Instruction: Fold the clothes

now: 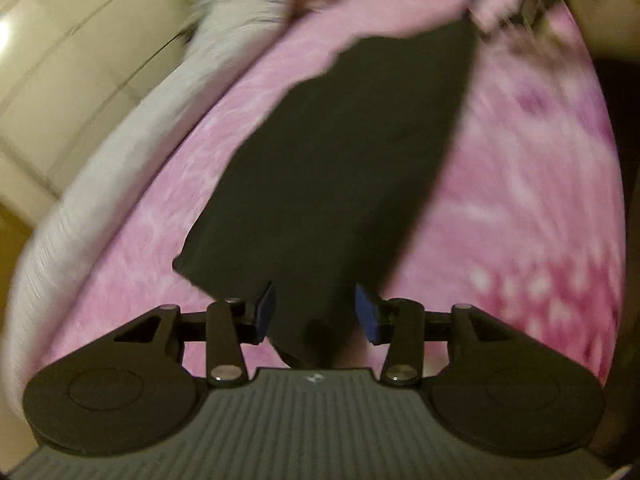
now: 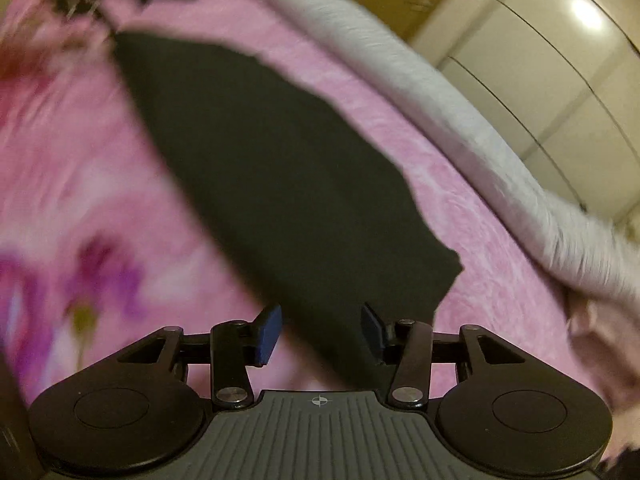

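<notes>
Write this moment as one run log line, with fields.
stage: fold | item: black garment flat on pink bedspread | left gripper: open | right gripper: open

A pink flowered blanket covers the bed, its darker blossoms blurred. A pale grey cover lies bunched along the blanket's far edge. Beyond it stand cream wardrobe doors with a bright light reflection.

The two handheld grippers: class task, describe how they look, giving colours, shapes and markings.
Both the left gripper and right gripper match: black linkage arms with silver pivot pins, round black discs at the sides, a grey ribbed body bearing a small crosshair mark, and blue pads on the fingertips.
</notes>
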`<action>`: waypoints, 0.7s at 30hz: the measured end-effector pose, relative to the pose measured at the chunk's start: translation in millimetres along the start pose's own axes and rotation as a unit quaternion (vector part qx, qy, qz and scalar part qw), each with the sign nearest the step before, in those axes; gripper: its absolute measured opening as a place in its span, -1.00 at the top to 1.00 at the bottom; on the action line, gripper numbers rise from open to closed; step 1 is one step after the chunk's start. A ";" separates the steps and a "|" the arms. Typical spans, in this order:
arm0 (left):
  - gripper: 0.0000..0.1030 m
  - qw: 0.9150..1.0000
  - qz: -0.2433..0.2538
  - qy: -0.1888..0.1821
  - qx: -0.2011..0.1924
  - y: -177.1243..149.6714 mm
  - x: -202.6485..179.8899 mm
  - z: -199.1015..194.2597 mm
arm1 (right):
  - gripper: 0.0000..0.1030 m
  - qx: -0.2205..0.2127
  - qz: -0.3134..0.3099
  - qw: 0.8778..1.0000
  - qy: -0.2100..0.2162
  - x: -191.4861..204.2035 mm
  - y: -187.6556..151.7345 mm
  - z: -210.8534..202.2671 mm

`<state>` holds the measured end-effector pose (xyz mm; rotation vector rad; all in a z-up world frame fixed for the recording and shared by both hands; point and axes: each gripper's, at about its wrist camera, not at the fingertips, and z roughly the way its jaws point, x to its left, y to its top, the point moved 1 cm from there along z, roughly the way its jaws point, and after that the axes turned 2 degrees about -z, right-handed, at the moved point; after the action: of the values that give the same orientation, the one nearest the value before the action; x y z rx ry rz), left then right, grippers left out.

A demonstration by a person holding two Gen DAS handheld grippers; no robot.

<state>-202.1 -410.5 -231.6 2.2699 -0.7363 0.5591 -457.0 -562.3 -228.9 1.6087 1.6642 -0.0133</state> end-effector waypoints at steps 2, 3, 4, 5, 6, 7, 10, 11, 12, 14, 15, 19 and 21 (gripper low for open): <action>0.21 0.998 0.058 0.018 0.012 -2.3 -19.3 10.1 | 0.07 0.017 -0.039 0.999 -0.014 19.2 -8.6 4.9; 0.21 0.996 0.083 0.023 0.018 -4.5 -26.8 17.3 | 0.07 0.027 -0.058 0.998 -0.023 27.1 -12.3 8.6; 0.21 0.994 0.106 0.024 0.025 -6.0 -32.6 25.8 | 0.07 0.034 -0.078 0.996 -0.033 34.7 -15.4 11.9; 0.22 0.991 0.131 0.025 0.032 -8.2 -37.8 34.5 | 0.05 0.034 -0.103 0.993 -0.048 40.5 -16.6 14.0; 0.22 0.988 0.148 0.030 0.036 -9.5 -39.6 41.0 | 0.04 0.038 -0.133 0.988 -0.065 45.6 -17.3 17.8; 0.22 0.986 0.161 0.038 0.039 -9.8 -39.5 46.1 | 0.04 0.045 -0.163 0.982 -0.086 49.6 -17.8 23.5; 0.47 0.977 0.197 0.062 0.047 -10.8 -39.3 61.6 | 0.04 0.061 -0.190 0.974 -0.106 47.1 -19.6 42.9; 0.57 0.974 0.208 0.069 0.053 -11.5 -39.1 66.7 | 0.04 0.064 -0.193 0.973 -0.108 45.2 -20.0 49.2; 0.69 0.971 0.218 0.075 0.062 -12.3 -38.7 71.7 | 0.05 0.060 -0.191 0.973 -0.110 43.6 -19.3 54.7; 0.80 0.971 0.216 0.073 0.070 -10.8 -36.5 74.6 | 0.46 0.061 -0.196 0.972 -0.115 42.3 -17.4 64.9; 0.83 0.972 0.213 0.071 0.073 -9.7 -35.2 75.2 | 0.85 0.061 -0.195 0.972 -0.112 38.4 -18.8 67.5; 0.89 0.981 0.174 0.044 0.076 7.4 -24.3 58.2 | 0.94 0.050 -0.188 0.975 -0.107 15.8 -29.6 61.8; 0.93 0.986 0.157 0.006 0.047 27.8 -31.3 25.8 | 0.95 0.046 -0.202 0.971 -0.116 2.0 -41.5 44.9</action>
<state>-238.5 -434.9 -253.8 2.2475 -1.0922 0.7667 -468.2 -591.8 -281.3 1.2506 1.7954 -0.4732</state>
